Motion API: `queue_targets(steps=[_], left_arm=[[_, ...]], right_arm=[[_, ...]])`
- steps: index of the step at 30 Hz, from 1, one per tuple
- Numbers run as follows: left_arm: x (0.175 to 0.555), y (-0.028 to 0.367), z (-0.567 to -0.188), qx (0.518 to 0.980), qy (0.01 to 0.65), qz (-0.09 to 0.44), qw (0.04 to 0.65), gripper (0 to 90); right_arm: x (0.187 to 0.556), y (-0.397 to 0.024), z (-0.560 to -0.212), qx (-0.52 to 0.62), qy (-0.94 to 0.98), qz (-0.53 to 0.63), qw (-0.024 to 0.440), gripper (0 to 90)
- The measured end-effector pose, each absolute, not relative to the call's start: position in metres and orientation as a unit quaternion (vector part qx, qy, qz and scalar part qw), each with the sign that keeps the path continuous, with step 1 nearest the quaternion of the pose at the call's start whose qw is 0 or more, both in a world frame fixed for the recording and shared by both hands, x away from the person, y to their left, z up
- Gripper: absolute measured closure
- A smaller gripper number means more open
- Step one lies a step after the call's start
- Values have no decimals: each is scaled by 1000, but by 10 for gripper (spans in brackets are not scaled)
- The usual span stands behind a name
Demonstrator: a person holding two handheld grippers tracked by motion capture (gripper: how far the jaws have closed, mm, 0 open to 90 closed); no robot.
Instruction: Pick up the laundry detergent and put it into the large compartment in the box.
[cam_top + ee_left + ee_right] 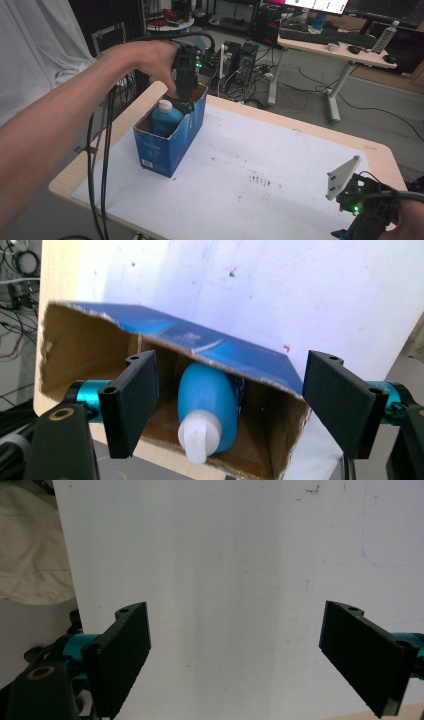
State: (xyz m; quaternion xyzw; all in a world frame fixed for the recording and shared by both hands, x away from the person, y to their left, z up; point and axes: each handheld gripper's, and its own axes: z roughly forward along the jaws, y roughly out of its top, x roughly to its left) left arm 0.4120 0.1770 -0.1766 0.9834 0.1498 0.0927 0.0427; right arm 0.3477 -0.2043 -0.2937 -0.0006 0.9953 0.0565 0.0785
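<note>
bottle (165, 118) in box (170, 145) | box on table's (300, 165) left side

A light wooden worktop (380, 150) carries a white sheet (260, 165) with brown stains. On the sheet's left part stands an open blue cardboard box (172, 142).

The left gripper (230, 405) hung above an open blue cardboard box (165, 335), its two black jaws spread wide with nothing pressed between them. Inside the box lay a blue bottle (210, 400) with a white cap (197, 437), the cap end towards the camera. The box stood on a white sheet (280, 290) over a wooden table (52, 275).
</note>
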Motion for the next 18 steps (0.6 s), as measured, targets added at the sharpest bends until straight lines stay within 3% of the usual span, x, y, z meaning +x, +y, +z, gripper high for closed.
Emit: queue_targets(steps=[18], left_arm=[[400,78,-198,993,66,82,51,195]], right_arm=[[349,-204,-293,3,995,58,81,123]])
